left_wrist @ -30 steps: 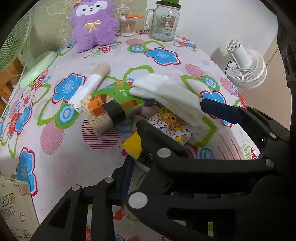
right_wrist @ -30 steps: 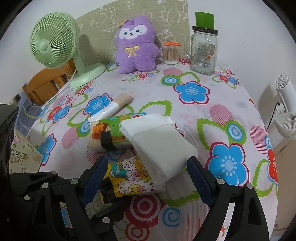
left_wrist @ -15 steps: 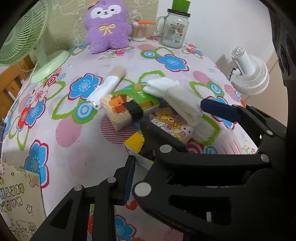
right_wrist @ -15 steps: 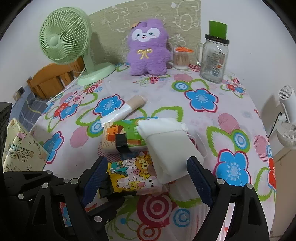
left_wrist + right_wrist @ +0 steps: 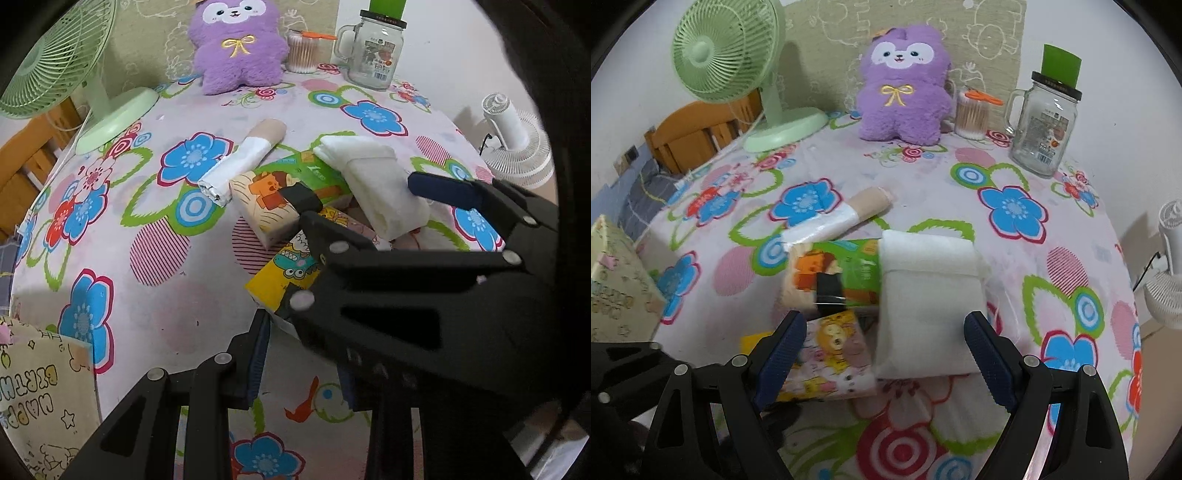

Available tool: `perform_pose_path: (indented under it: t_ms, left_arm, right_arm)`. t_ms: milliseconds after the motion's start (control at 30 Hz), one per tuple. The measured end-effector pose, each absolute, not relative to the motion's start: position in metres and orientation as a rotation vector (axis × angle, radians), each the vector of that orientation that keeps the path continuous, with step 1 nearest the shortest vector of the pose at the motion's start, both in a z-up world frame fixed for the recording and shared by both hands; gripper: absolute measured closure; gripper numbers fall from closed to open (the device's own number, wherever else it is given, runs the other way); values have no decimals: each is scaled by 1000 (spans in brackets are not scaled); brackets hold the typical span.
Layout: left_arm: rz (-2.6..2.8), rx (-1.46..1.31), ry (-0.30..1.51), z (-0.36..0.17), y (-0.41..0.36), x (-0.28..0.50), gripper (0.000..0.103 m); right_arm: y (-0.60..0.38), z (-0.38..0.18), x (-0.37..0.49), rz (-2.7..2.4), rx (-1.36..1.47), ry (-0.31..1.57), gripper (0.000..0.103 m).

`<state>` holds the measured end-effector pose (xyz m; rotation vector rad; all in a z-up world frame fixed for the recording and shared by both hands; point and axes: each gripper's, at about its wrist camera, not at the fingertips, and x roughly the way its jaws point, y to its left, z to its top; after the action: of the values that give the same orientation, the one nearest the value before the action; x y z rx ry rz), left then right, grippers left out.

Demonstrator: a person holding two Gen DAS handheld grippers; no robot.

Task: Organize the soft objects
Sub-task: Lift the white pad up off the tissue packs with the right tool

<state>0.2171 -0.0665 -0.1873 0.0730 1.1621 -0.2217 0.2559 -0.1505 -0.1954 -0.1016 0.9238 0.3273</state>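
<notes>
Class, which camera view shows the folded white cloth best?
The right wrist view: the white cloth lies whole and central between the open right gripper's fingers. In the left wrist view that gripper's arm hides its near end.

White wall [image 5: 1108, 48], wooden chair [image 5: 690, 136], floral tablecloth [image 5: 923, 177]

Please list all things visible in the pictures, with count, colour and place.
plush toy: one, purple, back of table
desk fan: one, green, back left
jar of swabs: one, clear, beside plush toy
glass mug: one, clear, back right
roll: one, white and beige, centre
tissue packs: two, green and yellow, centre
folded cloth: one, white, over the packs
left hand-held gripper: black, on yellow pack
right hand-held gripper: black, open around cloth
</notes>
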Motion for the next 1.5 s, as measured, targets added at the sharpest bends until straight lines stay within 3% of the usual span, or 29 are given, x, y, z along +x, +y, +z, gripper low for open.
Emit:
perform_pose_path:
  t_ms: [367, 433, 500, 800, 1067, 1500]
  left_arm:
    - [-218, 60, 1165, -190, -66, 223, 69]
    - [-216, 53, 1166, -190, -65, 223, 69]
    - [-217, 47, 1167, -190, -65, 224, 69]
    - [-205, 25, 1160, -185, -60, 223, 73]
    - [-201, 19, 1142, -179, -56, 219, 74]
    - [-196, 13, 1120, -169, -54, 211, 80]
  right_arm:
    - [-150, -204, 268, 299, -146, 912, 14]
    - [-150, -204, 268, 298, -144, 911, 23]
    - [-150, -204, 268, 301, -142, 911, 40]
    - [-149, -199, 265, 295, -143, 905, 70]
    - [-155, -188, 259, 273, -121, 879, 81]
    - [-159, -176, 246, 264, -100, 857, 88]
